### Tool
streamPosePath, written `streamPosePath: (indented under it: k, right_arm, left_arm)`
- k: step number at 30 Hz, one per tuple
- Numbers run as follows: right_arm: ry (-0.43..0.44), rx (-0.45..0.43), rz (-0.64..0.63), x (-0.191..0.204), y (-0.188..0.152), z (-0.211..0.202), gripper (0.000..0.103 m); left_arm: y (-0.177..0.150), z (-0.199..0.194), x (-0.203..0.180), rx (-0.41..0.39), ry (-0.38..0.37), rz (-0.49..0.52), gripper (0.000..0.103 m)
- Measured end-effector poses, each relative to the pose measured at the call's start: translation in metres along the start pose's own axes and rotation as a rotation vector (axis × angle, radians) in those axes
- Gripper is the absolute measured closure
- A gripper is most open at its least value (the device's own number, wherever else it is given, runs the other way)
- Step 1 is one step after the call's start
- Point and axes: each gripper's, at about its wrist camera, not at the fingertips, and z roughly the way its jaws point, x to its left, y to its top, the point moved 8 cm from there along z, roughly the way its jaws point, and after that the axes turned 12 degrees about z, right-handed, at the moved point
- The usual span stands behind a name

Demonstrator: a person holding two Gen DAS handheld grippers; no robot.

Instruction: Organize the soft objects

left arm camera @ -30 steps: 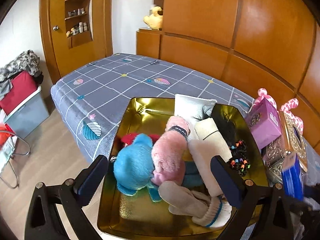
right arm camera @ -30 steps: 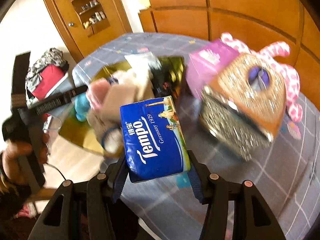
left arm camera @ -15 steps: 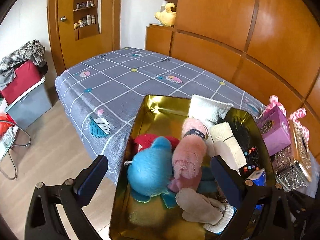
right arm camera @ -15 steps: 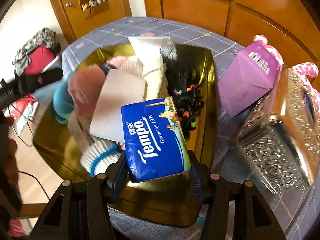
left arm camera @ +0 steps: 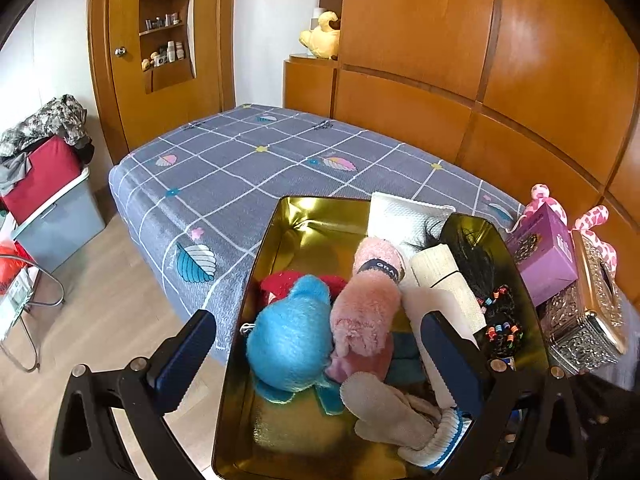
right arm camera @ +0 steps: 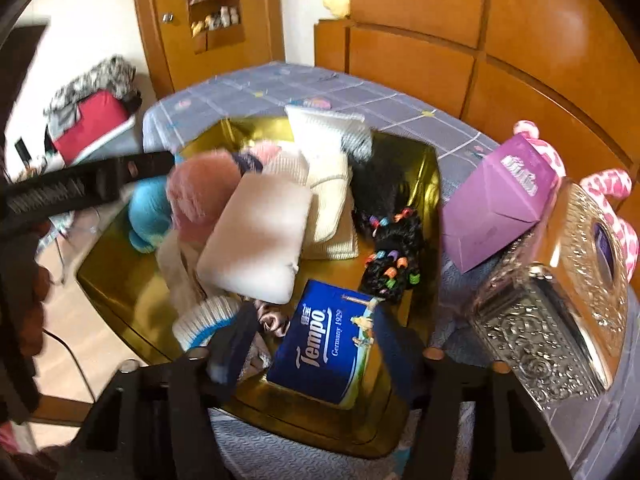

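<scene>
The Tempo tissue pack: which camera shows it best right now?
The right wrist view: the Tempo tissue pack lies in full sight in the gold tray, between the open right gripper fingers. In the left wrist view its corner of the tray is hidden behind that gripper's finger.

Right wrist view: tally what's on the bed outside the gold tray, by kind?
Purple box: 1
Ornate metal tissue box: 1
Pink spotted plush: 1
Total: 3
</scene>
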Motion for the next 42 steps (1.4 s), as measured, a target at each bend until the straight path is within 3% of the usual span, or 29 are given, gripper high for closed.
streamPosePath:
  k: [7, 21, 27, 42]
  right_arm:
    - [-0.112, -0.02, -0.073, -0.009, -0.003, 0.016, 0.054]
    - [-0.087, -0.141, 0.02, -0.016, 0.0, -0.037, 0.051]
    - [-0.117, -0.174, 0.099, -0.029, -0.008, -0.051, 0.042]
    - [-0.227, -0.271, 0.335, -0.085, -0.015, -0.078, 0.039]
  left_arm:
    - [0.002, -0.009, -0.012, -0.024, 0.007, 0.039, 0.0]
    - [0.007, -0.03, -0.033, -0.076, -0.014, 0.074, 0.0]
    - [0.006, -0.038, -0.047, -0.093, -0.023, 0.101, 0.0]
    - [0.0, -0.053, -0.072, -0.125, 0.007, 0.176, 0.0]
